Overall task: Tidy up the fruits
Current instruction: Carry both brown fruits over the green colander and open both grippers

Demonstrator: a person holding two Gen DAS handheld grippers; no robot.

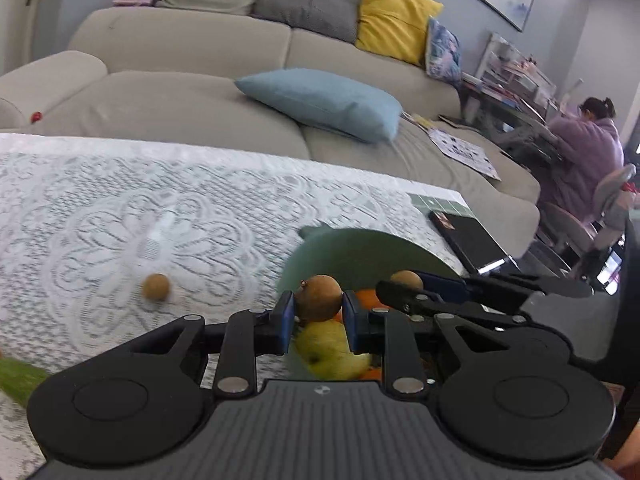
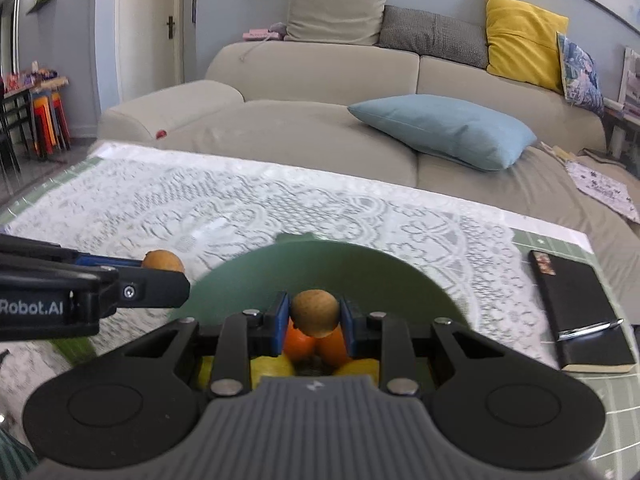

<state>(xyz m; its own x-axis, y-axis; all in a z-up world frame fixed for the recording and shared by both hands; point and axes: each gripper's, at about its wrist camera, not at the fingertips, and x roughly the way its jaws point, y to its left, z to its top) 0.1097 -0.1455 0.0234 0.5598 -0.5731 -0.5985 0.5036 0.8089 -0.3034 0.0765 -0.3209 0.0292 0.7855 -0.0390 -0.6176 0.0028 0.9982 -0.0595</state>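
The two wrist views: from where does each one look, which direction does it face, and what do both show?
Left wrist: sits behind the left gripper, faces the sofa; fingers hold a brown fruit above the green bowl.
Right wrist: behind the right gripper, same direction; fingers hold another brown fruit.
Shared: bowl, blue pillow, black notebook, lace cloth, each other's gripper.

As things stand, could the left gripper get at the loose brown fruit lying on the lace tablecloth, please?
Probably not yet: the left gripper is shut on a brown fruit over the green bowl. The path to the loose brown fruit looks free.
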